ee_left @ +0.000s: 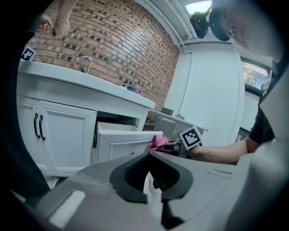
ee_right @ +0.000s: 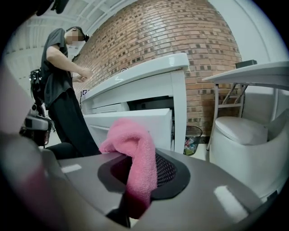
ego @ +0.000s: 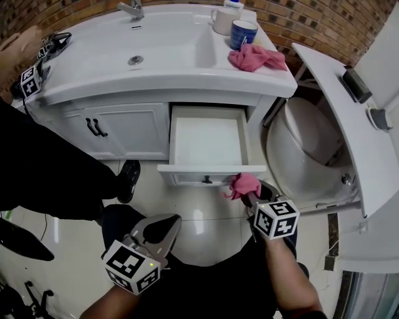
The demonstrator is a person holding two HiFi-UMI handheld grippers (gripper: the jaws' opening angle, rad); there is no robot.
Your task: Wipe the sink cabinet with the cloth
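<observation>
The white sink cabinet stands ahead with its drawer pulled out. My right gripper is shut on a pink cloth, held just in front of the drawer front's right end. In the right gripper view the pink cloth bunches up out of the shut jaws, close to the drawer front. My left gripper hangs low, below the drawer's left end, shut with nothing in it. The left gripper view shows the drawer and the cloth beyond it.
On the countertop lie a second pink cloth, a blue mug and a white mug. A faucet stands behind the basin. A toilet is at the right. Another person stands left of the cabinet.
</observation>
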